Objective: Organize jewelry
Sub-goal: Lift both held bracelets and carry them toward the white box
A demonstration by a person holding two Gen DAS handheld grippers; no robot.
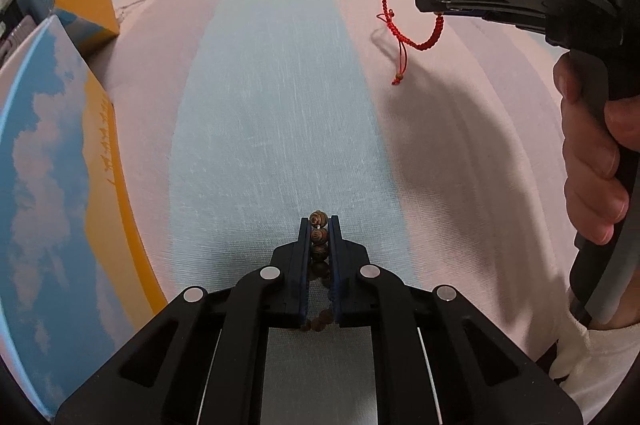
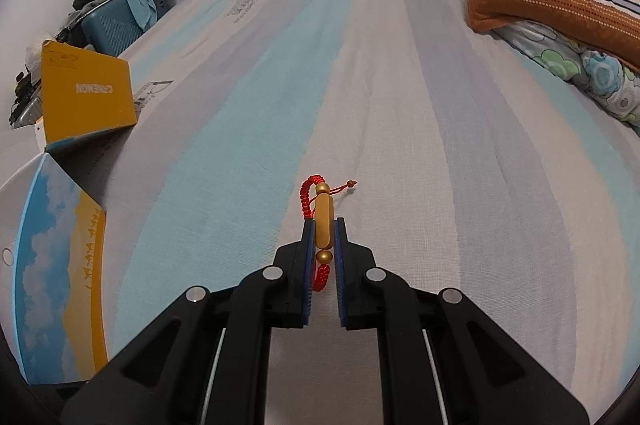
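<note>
Between its closing-tight fingers, the left gripper (image 1: 319, 225) is pinching a bracelet of round, grained wooden beads (image 1: 319, 235). The right gripper (image 2: 324, 225), marked "DAS", is clamping a braided red cord bracelet (image 2: 322, 221) by its smooth gold tube, over the striped bed sheet (image 2: 440, 185).

A wooden bead bracelet (image 1: 319, 237) was clamped in the left hand-held gripper (image 1: 319, 225); a red cord bracelet (image 1: 412, 21) was held by the right hand-held gripper (image 1: 426, 1).
</note>
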